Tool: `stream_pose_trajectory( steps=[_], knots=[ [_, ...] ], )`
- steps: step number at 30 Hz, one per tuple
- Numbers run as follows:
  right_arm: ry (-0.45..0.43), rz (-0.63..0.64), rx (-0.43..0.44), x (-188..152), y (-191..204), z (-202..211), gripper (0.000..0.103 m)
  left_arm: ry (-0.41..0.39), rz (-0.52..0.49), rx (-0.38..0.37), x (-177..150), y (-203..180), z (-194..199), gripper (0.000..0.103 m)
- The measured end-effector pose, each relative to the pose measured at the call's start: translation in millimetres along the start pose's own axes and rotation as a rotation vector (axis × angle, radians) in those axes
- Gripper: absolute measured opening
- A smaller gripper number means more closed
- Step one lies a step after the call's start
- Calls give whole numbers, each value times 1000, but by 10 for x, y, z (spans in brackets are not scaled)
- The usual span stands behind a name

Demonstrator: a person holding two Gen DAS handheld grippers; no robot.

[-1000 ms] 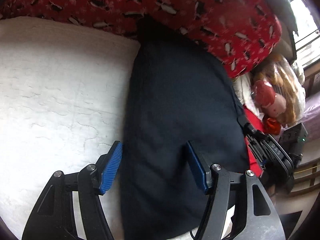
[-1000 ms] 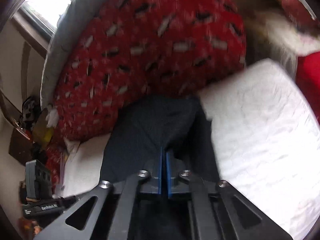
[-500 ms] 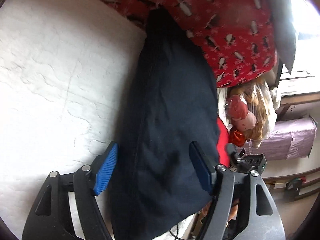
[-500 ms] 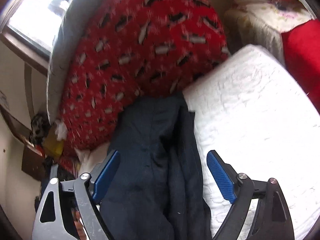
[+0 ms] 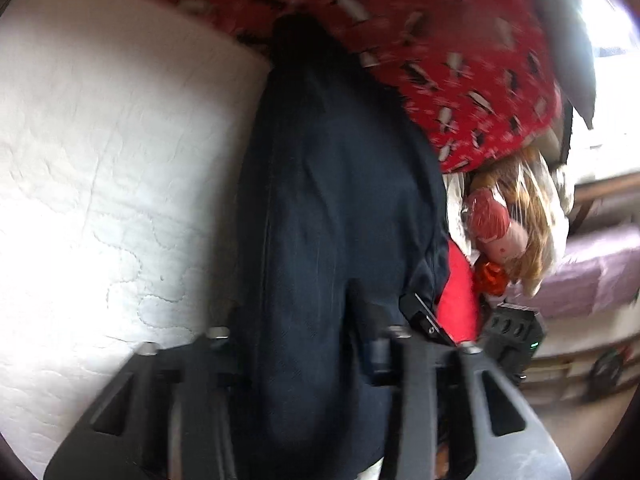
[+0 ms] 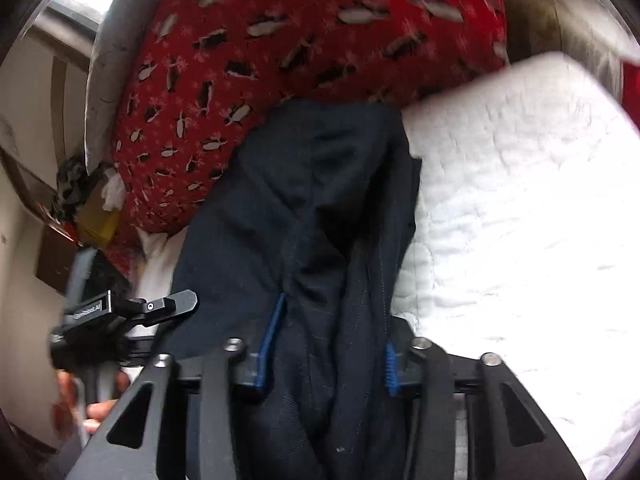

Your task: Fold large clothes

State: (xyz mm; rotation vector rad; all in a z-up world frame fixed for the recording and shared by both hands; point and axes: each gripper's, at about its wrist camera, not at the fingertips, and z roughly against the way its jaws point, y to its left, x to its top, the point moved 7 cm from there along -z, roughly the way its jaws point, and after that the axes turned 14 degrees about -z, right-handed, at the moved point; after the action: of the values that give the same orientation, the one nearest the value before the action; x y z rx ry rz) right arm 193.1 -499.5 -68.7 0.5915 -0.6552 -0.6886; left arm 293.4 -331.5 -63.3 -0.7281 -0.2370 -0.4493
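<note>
White quilted bedding (image 5: 100,184) covers a bed and fills the left of the left wrist view and the right of the right wrist view. A dark navy garment (image 5: 336,208) lies on it as a long, narrow bundle. Its long axis runs from the bottom of each frame up toward the top centre, where its far end rests against a big red blanket with a black-and-white penguin print (image 5: 452,52).

In the left wrist view, blurred by motion, the left tongs (image 5: 296,340) straddle the near end of the garment at the lower centre, closing, with cloth filling the gap. Their pads are hidden in dark cloth, so actual pinching cannot be confirmed.

In the right wrist view, the right tongs (image 6: 328,344) are closing too. Their blue pads (image 6: 272,328) press into a gathered fold of the garment (image 6: 316,216), where a stitched seam runs upward.

Only the left wrist view shows a wrapped doll with red and tan colours (image 5: 508,228) at the right edge, beside a window. Only the right wrist view shows the other gripper's black body at the lower left, with small white lettering too small to read, and a person's fingers (image 6: 100,404) below it.
</note>
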Motion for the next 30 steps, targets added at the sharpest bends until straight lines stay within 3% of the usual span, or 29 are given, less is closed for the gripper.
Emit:
stream_pose_trajectory(
  steps=[4,10,16,21,24,26,30],
  knots=[
    [-72,56,-49,-75,228,161,23,-36,-50,22,-19,-145,189,22],
    [-109,102,-36,-374,593,474,20,-81,-125,60,-249,-192,785,22],
    [-93,109,19,-1012,1050,646,20,-86,-135,128,-777,-43,1355,22],
    [-49,69,78,-1628,1204,635,20,-66,-112,156,-1462,241,1712,23],
    [-21,18,98,-2055,1095,572,20,-1,-54,166,-1928,533,1652,33],
    [24,-40,52,-2355,867,402,25,55,-7,188,-2137,749,1539,50],
    [33,-130,39,-2493,701,441,33,31,76,133,-2247,889,1764,54]
  ],
)
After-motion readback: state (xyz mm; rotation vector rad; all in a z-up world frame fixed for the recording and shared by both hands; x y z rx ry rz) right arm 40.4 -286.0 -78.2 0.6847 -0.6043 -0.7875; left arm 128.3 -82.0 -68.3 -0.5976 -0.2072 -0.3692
